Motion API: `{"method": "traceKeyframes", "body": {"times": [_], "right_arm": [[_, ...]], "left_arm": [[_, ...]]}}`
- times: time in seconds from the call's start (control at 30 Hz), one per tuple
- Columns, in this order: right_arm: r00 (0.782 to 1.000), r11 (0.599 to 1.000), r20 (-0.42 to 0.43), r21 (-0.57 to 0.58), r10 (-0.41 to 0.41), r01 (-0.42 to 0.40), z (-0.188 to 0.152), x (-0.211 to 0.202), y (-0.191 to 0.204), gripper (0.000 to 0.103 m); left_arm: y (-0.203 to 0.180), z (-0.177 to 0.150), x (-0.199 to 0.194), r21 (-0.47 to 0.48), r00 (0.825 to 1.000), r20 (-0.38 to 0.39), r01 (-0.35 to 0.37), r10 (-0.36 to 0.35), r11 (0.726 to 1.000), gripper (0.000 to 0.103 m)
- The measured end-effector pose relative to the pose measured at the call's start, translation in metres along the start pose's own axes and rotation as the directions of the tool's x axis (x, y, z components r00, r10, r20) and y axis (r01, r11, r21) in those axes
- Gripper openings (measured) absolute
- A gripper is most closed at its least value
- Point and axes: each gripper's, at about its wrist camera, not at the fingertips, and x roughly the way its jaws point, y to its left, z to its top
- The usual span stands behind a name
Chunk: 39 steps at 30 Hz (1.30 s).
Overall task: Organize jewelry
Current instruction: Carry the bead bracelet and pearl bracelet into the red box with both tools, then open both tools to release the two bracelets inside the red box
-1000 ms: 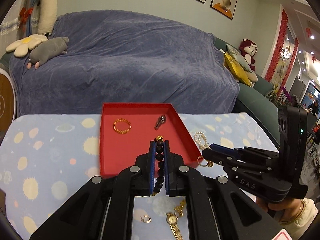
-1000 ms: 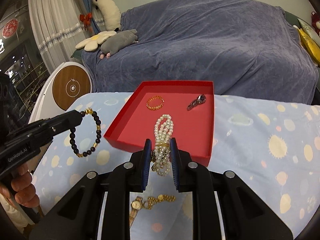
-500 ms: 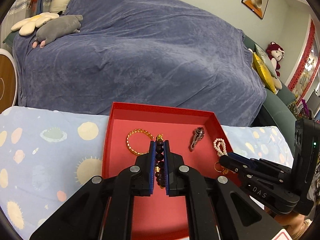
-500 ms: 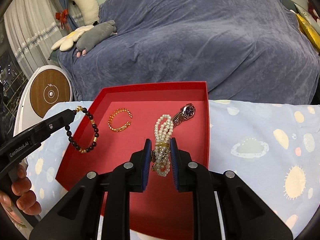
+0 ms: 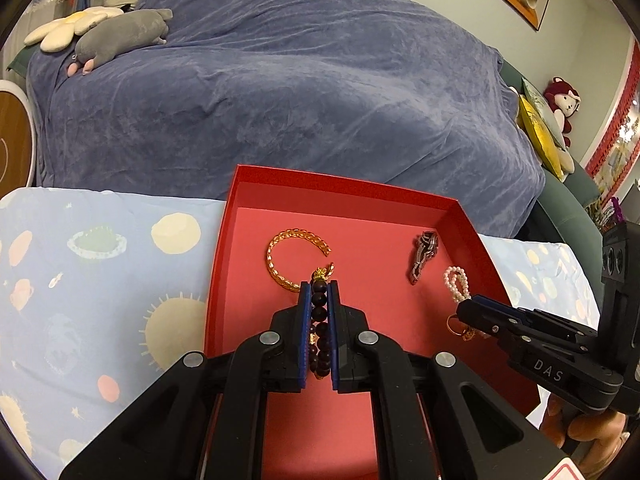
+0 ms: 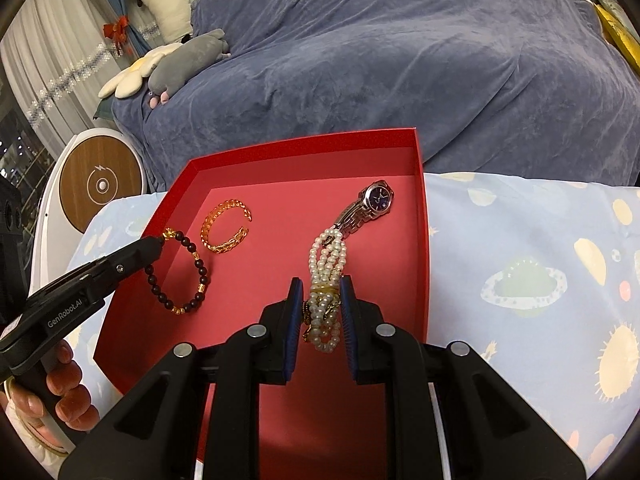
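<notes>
My left hand-held gripper (image 5: 319, 292) is clamped on the dark bead bracelet (image 5: 319, 320) over the red tray (image 5: 344, 200), the gold bangle (image 5: 294, 258) just ahead. My right hand-held gripper (image 6: 320, 300) pinches the pearl bracelet (image 6: 326, 276), the watch (image 6: 366, 206) just beyond it.

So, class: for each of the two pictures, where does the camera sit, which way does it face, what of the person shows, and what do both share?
Left wrist: sits on the left gripper, facing down and forward over the red tray towards the covered sofa; the right gripper and fingers show.
Right wrist: sits on the right gripper, same heading; the left gripper and hand show.
Shared: tray, gold bangle, wristwatch, dark bead bracelet, pearl bracelet.
</notes>
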Motion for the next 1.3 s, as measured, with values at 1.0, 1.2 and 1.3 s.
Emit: {"method": "traceKeyframes", "body": {"times": [1.0,1.2,1.3], "right_arm": [[1.000,1.000,-0.002,-0.003,-0.020,0.020,0.012,-0.001,-0.006,0.027],[0.998,0.993,-0.061,-0.119,0.003,-0.010,-0.010,-0.001,0.021,0.026],[0.997,0.988,-0.076,-0.152,-0.028,0.016,-0.015,0.010,0.031,0.026]], "left_arm": [[-0.005,0.008,-0.012,0.030,0.998,0.012,-0.056,0.055,0.998,0.009],[-0.006,0.003,-0.026,0.031,0.999,0.015,-0.046,0.046,0.998,0.010],[-0.006,0.002,-0.028,0.031,0.999,0.013,-0.045,0.044,0.999,0.010]]}}
